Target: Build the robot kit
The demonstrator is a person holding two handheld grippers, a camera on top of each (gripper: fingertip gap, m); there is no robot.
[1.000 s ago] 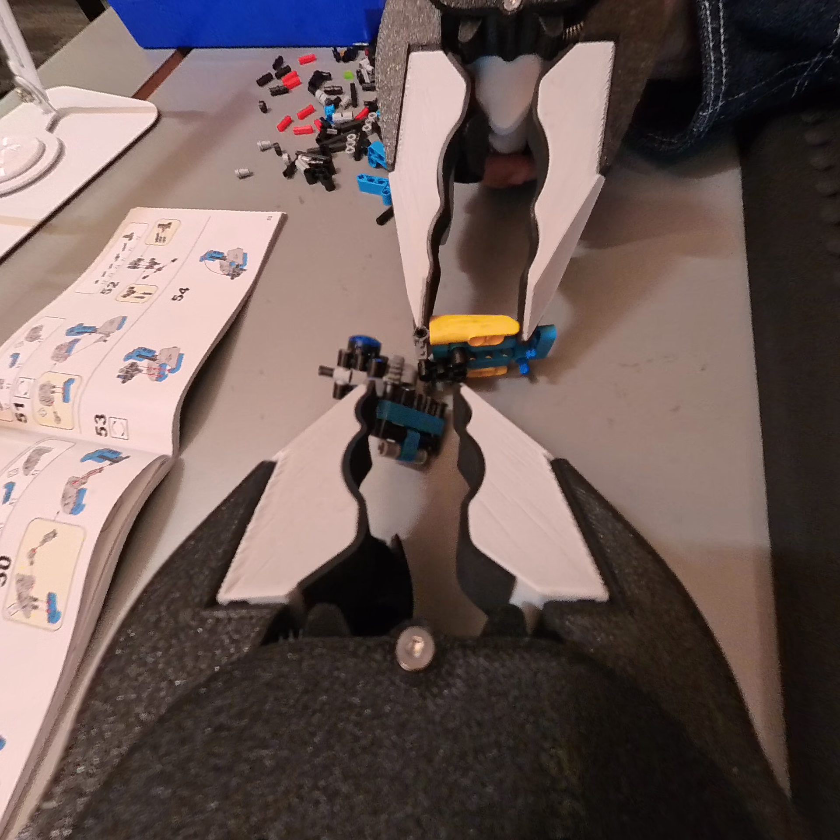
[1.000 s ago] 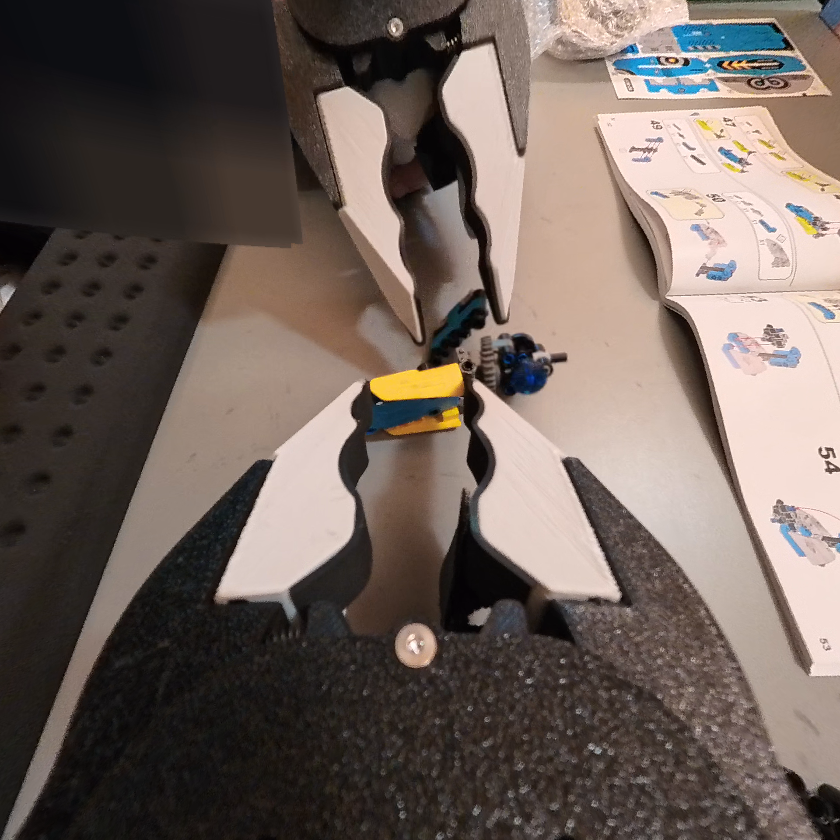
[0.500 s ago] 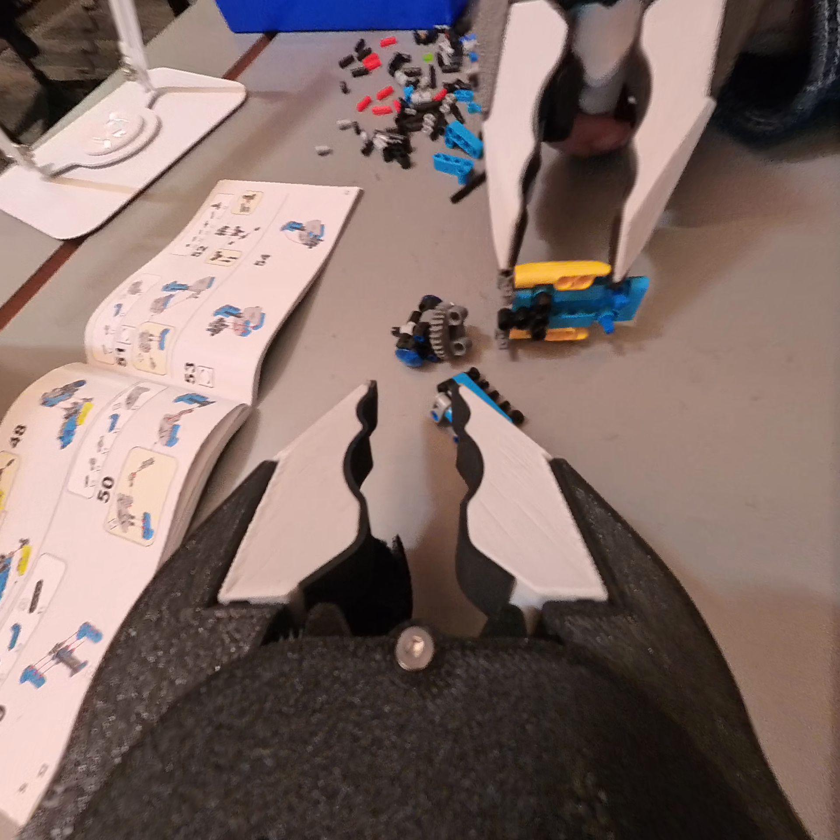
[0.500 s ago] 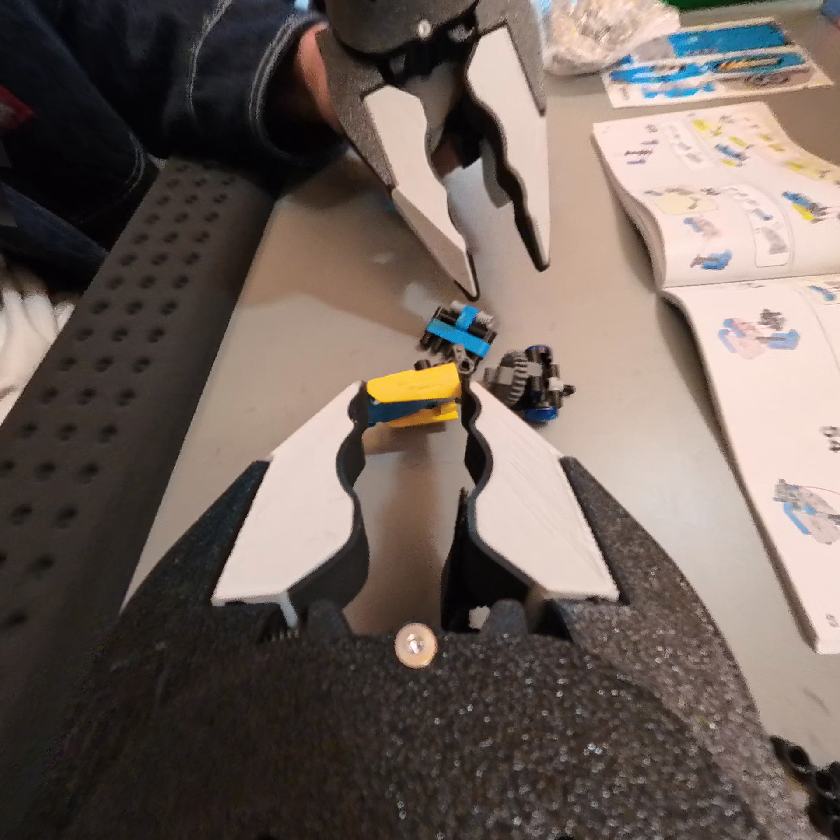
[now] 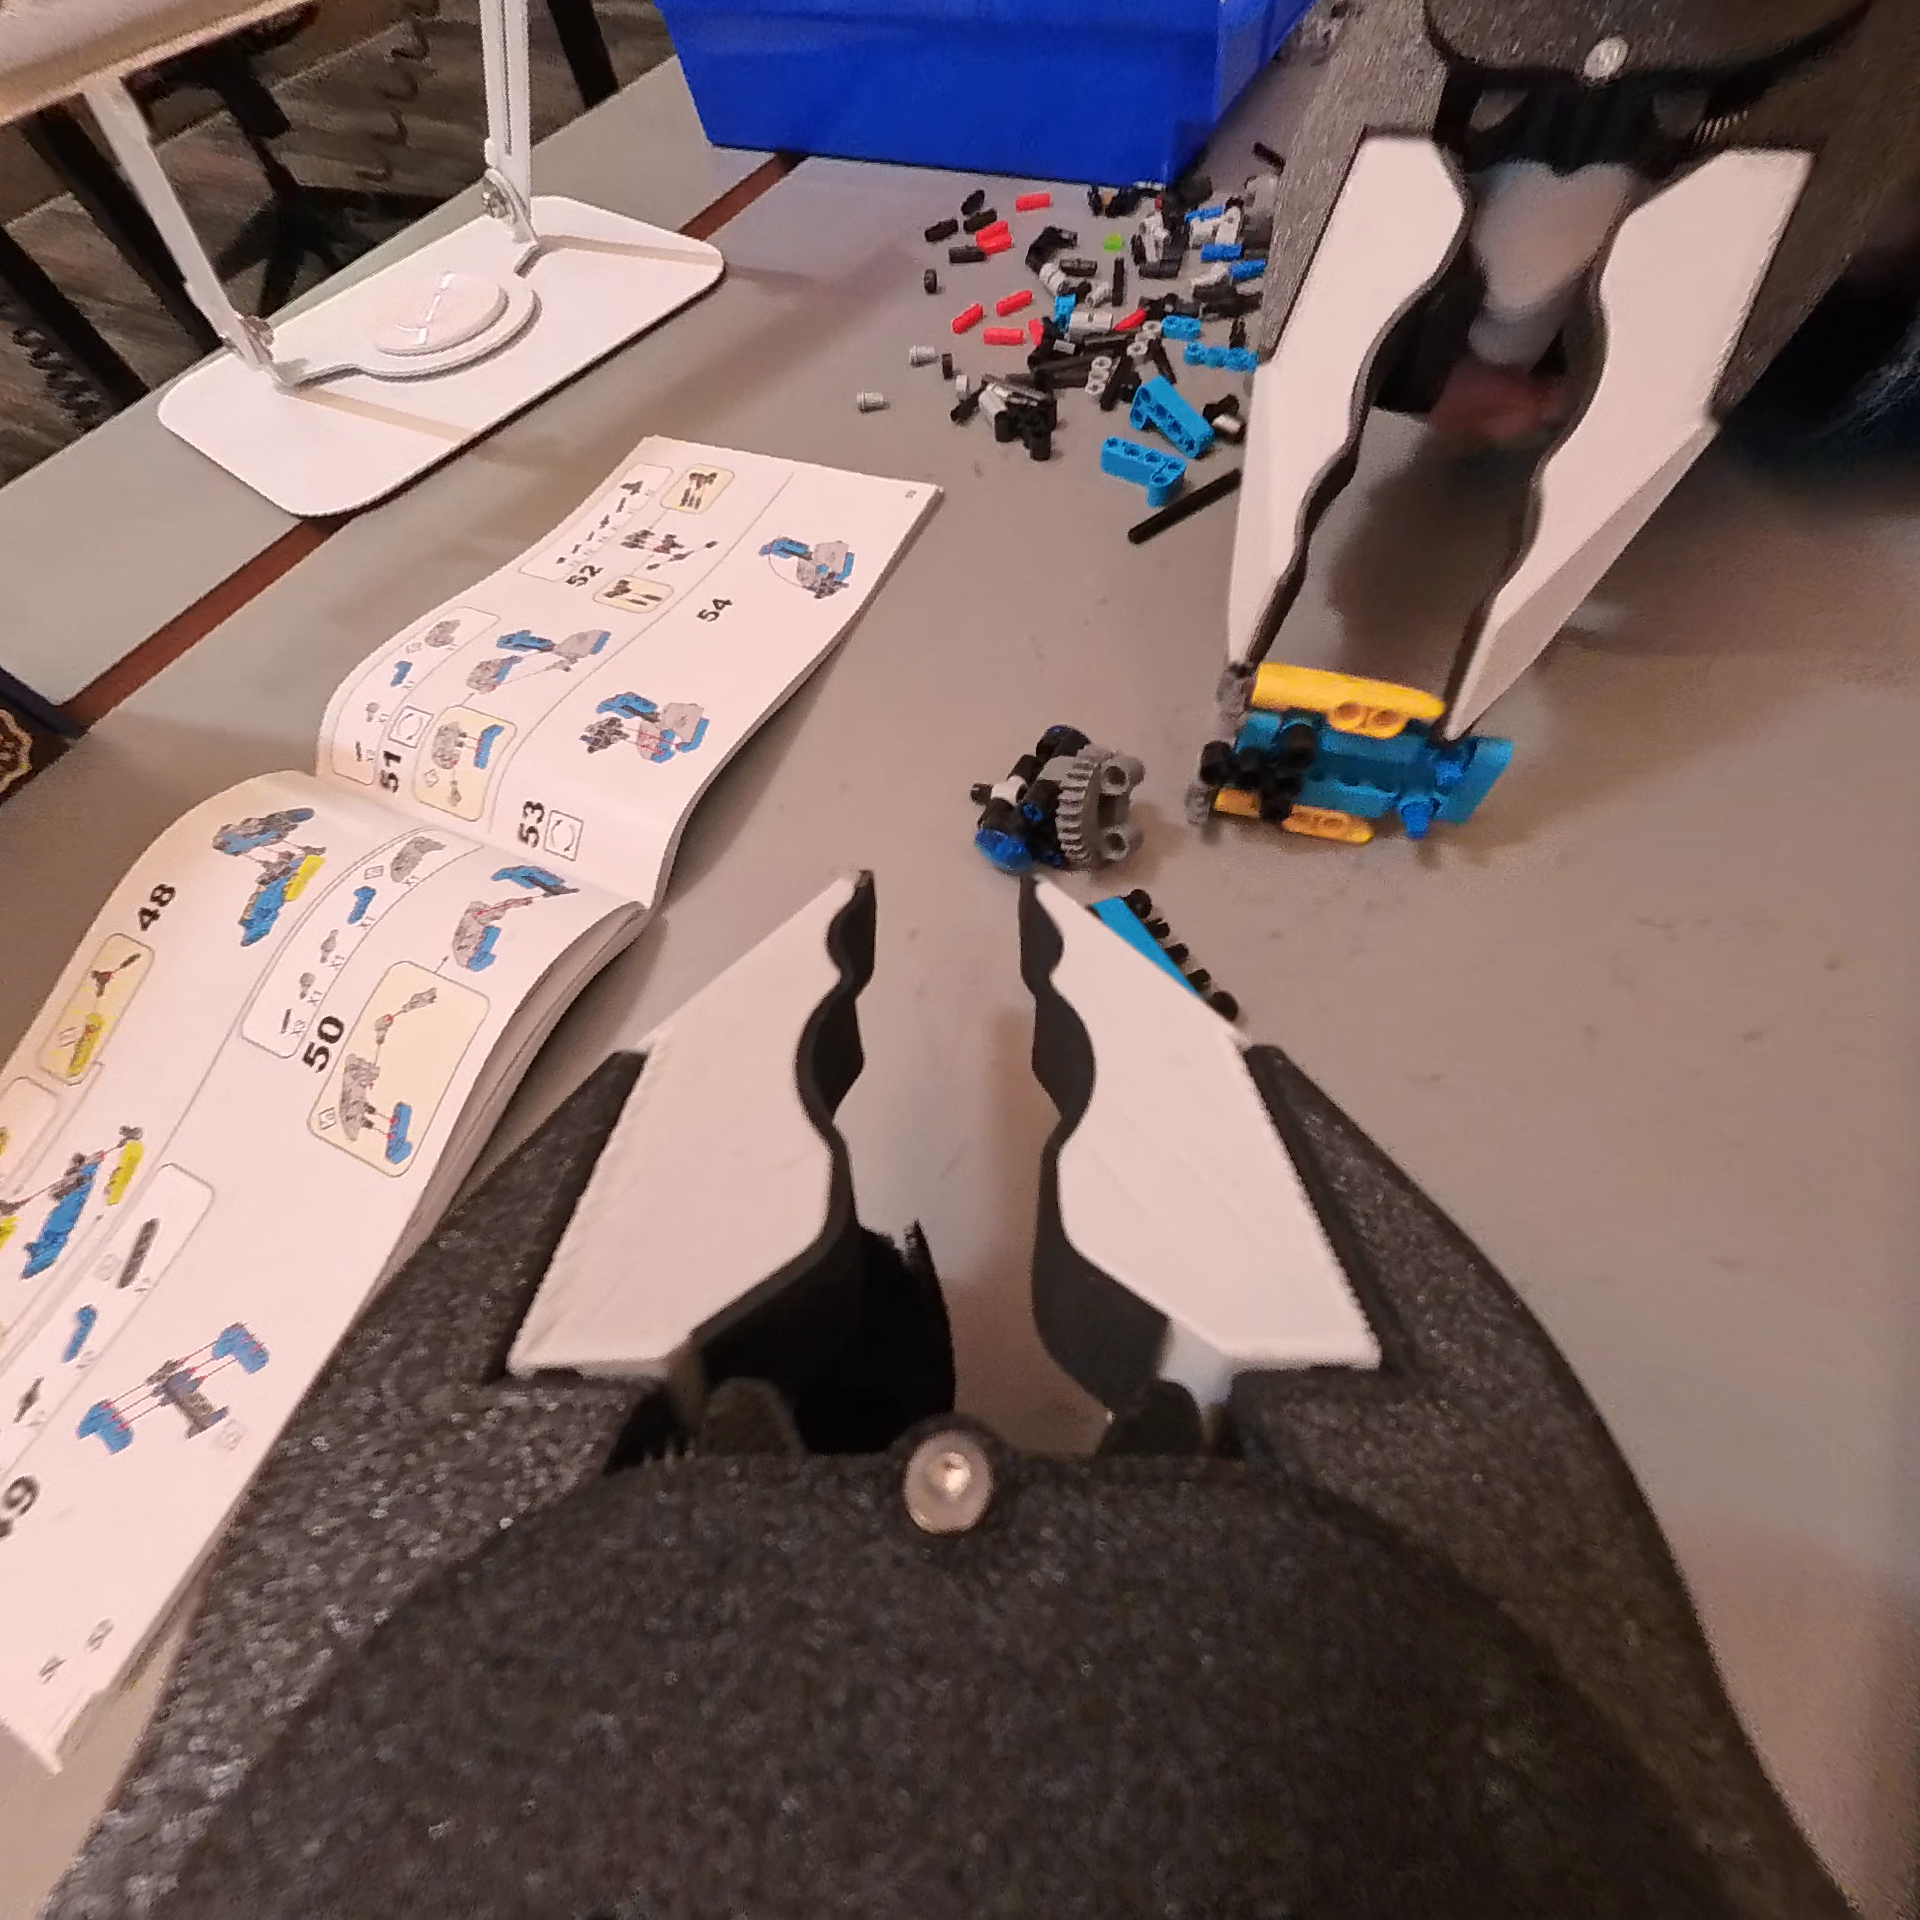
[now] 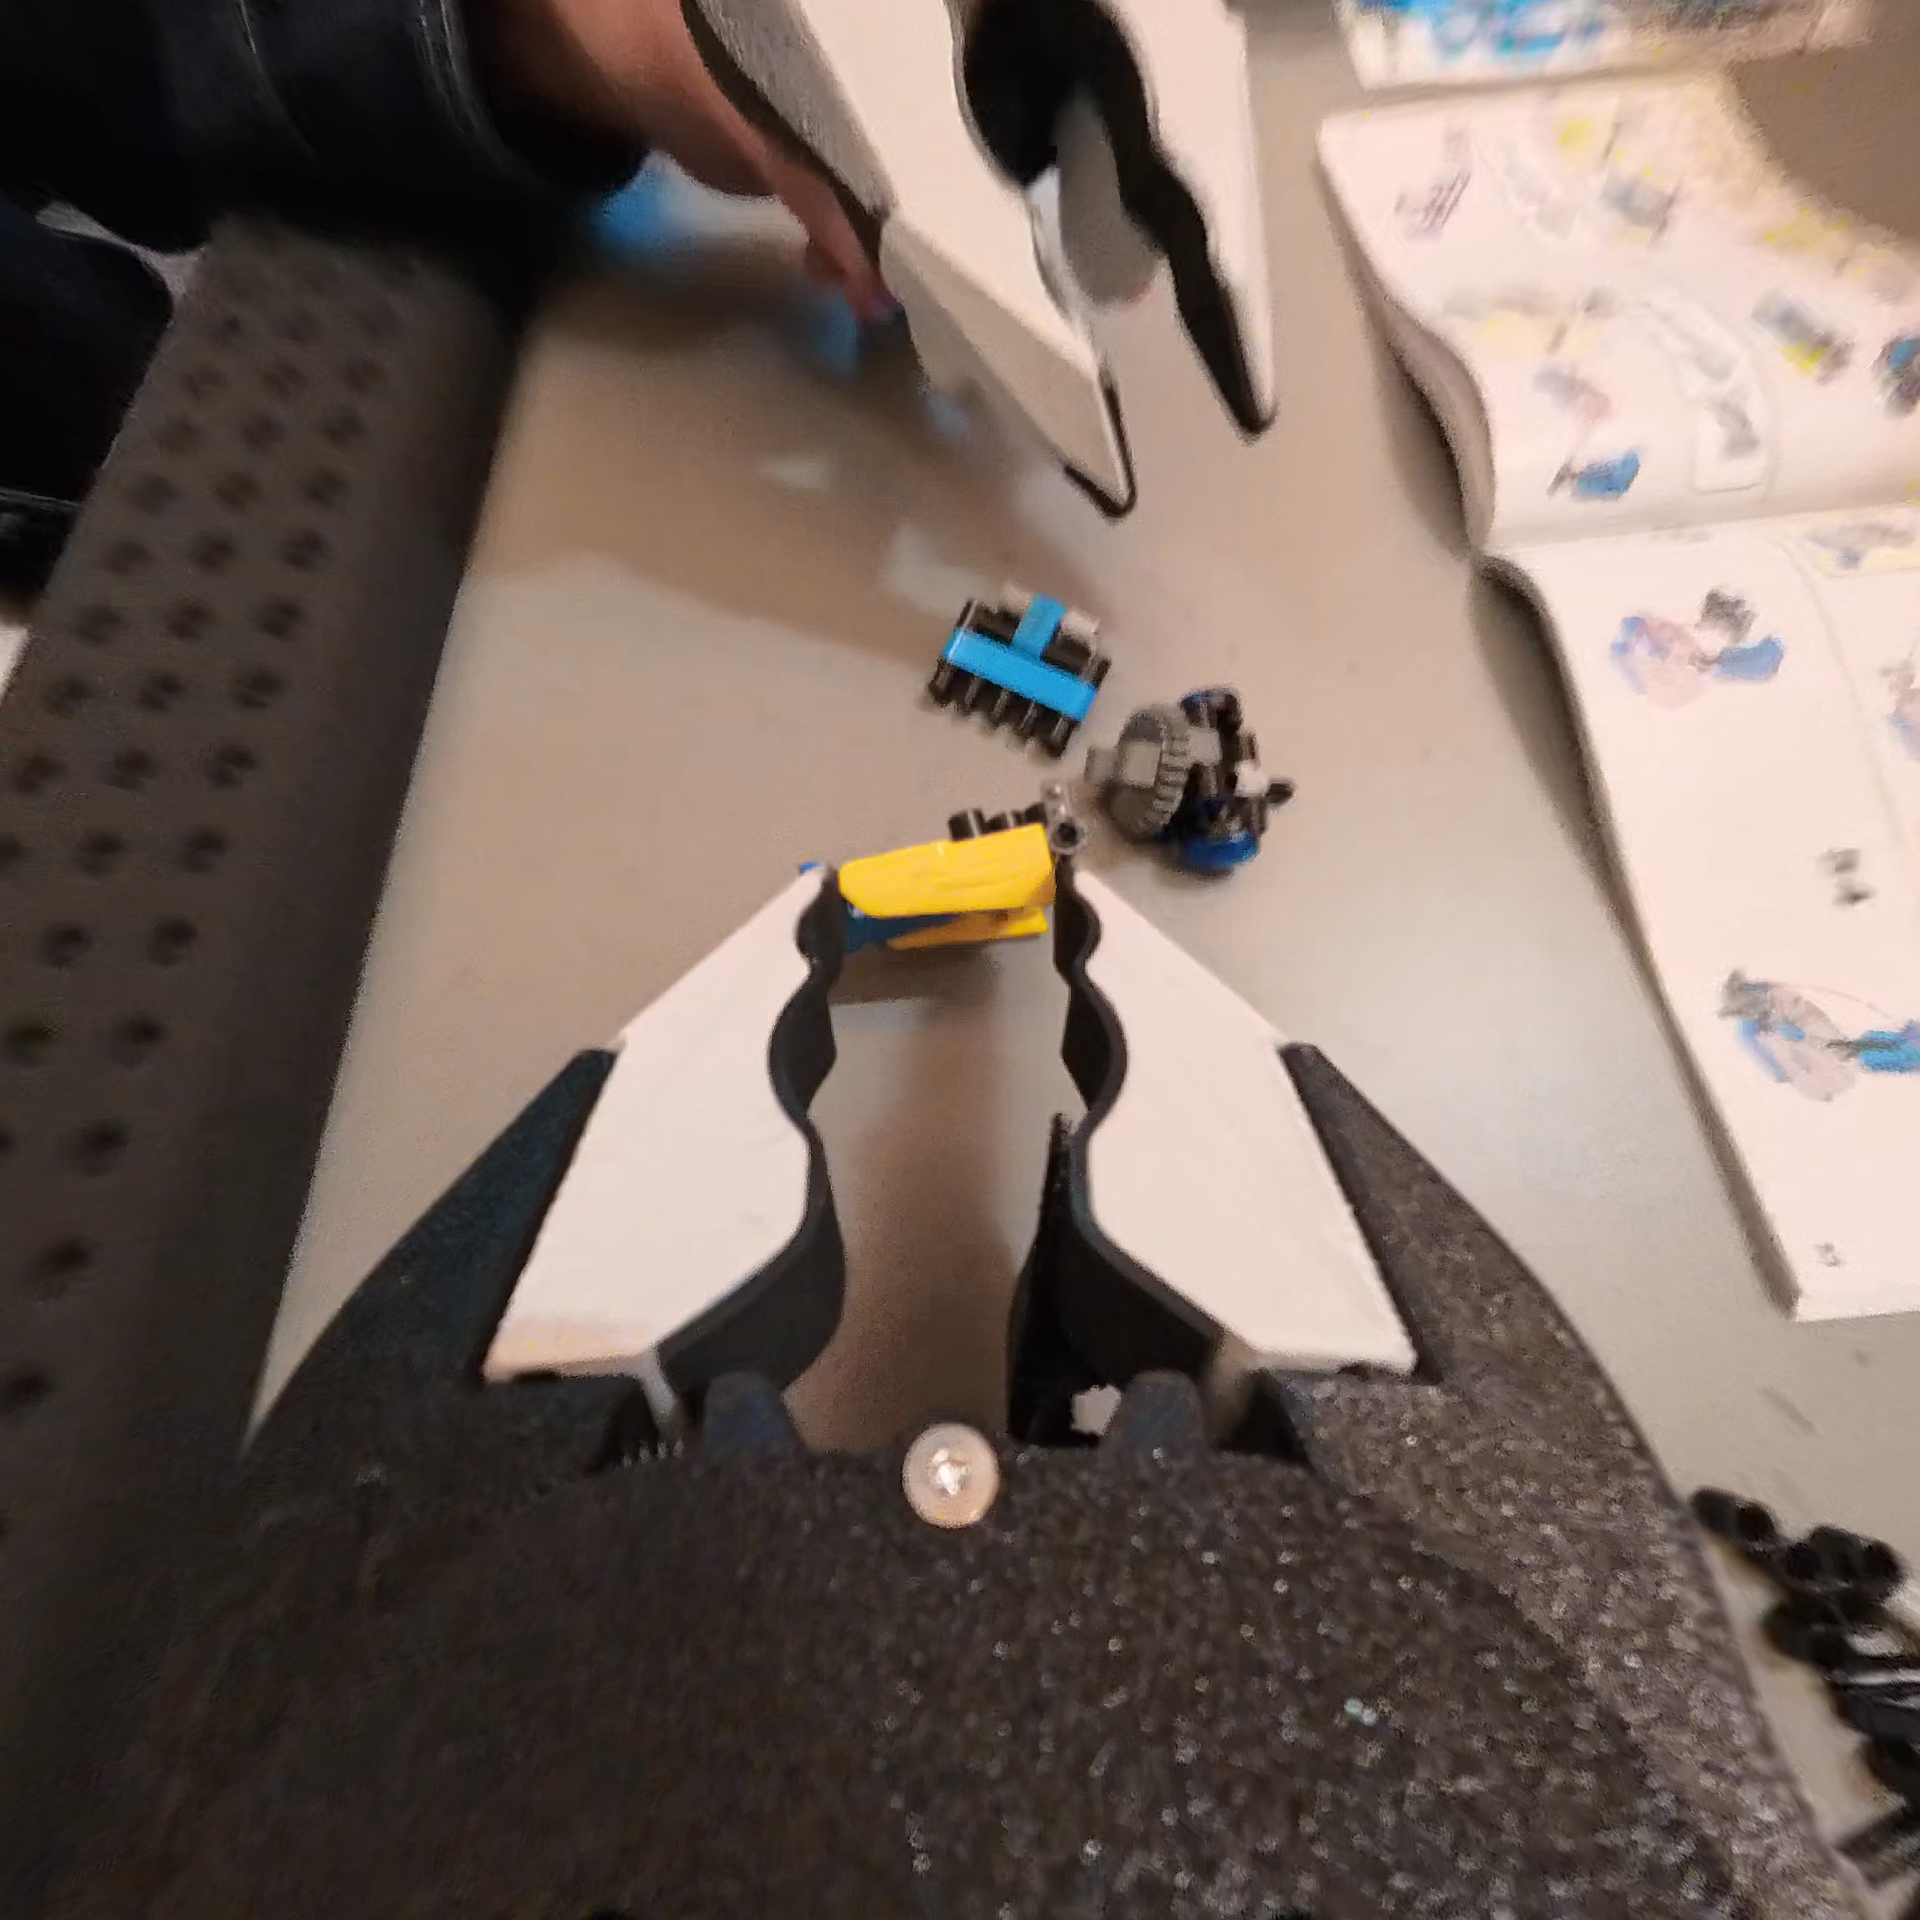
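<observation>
The right gripper [image 6: 940, 894] clamps a yellow and blue brick assembly [image 5: 1351, 758] by its ends, the piece resting on the grey table [image 5: 1558, 1143] with its long axis running crosswise between the fingertips. In the right wrist view only its yellow top and a sliver of blue show; the rest sits behind the fingers. The left gripper [image 5: 945, 894] hangs above the table, jaws parted and holding nothing. Its right finger [image 5: 1174, 1143] hides most of a small blue and black comb-like piece [image 6: 1018, 675] lying just beside the tip; the right wrist view shows that piece whole, though blurred. A grey gear cluster [image 5: 1060, 795] with blue and black parts lies between this piece and the held assembly, apart from both. An open instruction booklet [image 5: 468, 831] lies to the left, cut off at the frame edge. Loose bricks [image 5: 1091, 332] are scattered before a blue bin [image 5: 966, 83], only partly in view, and beside a white stand base [image 5: 436, 322].
</observation>
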